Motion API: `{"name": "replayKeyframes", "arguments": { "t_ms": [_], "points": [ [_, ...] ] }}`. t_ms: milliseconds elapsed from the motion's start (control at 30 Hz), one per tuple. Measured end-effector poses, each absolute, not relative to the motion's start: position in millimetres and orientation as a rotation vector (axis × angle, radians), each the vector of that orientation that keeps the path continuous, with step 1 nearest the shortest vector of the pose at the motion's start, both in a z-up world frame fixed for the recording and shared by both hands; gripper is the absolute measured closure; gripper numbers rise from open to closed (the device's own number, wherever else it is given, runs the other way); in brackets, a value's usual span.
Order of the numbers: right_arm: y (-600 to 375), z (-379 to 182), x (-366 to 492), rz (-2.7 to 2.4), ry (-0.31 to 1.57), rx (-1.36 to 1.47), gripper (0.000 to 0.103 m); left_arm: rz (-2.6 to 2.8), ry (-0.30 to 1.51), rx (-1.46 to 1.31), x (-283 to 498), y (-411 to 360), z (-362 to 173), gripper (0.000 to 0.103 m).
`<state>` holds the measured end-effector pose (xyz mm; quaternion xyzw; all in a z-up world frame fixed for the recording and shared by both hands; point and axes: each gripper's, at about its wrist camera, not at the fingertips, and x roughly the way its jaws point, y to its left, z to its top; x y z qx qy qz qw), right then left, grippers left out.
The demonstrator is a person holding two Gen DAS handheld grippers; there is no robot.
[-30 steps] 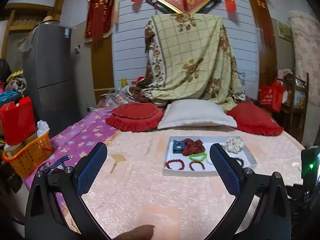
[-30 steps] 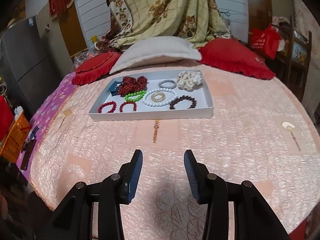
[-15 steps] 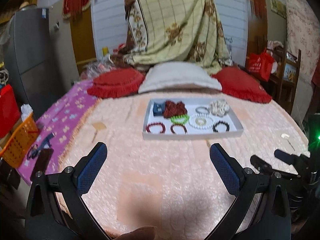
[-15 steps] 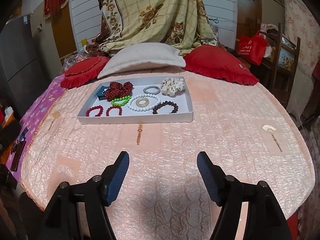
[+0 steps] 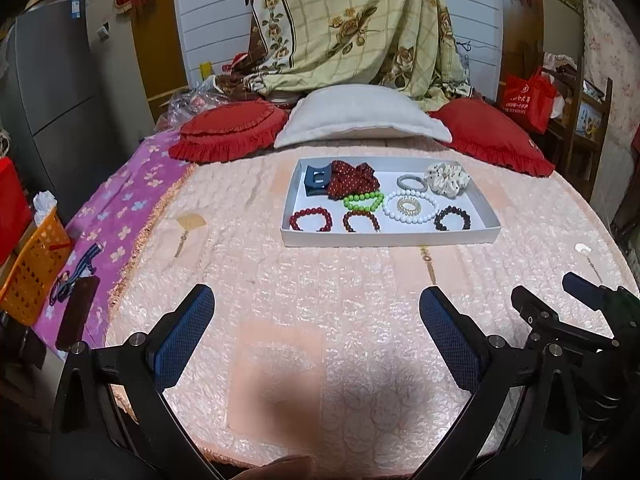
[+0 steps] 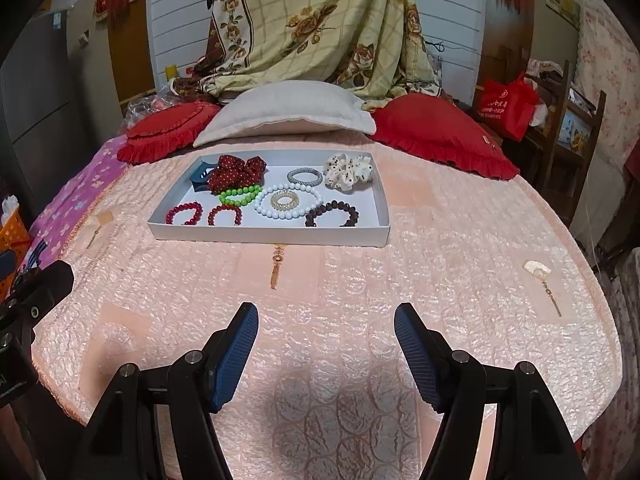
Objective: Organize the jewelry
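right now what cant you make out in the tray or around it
- Blue hair clip: right wrist view, mostly covered by the red dotted scrunchie.
- Front bracelets, e.g. dark brown bracelet: near arcs hidden behind the tray wall.
- Bed's near centre: left wrist view, a blurred patch.

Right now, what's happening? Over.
Left gripper open, empty. Right gripper open, empty. Shallow white jewelry tray ahead, untouched. Nothing between.

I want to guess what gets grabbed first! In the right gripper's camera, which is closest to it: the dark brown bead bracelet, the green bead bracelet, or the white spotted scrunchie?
1. Dark brown bead bracelet, tray's front right.
2. Green bead bracelet, middle left.
3. White spotted scrunchie, back right corner.
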<state>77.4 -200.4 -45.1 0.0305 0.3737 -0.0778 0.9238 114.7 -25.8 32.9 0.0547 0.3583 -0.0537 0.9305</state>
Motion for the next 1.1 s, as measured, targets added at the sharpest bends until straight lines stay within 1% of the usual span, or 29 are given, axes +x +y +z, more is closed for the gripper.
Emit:
{"name": "replayKeyframes", "arguments": {
  "t_ms": [1100],
  "points": [
    [-203.7,-63.0,86.2,-0.171,0.833,0.070,0.035,-0.135,0.841,0.110,126.3,-27.5,9.4,0.000]
  ]
}}
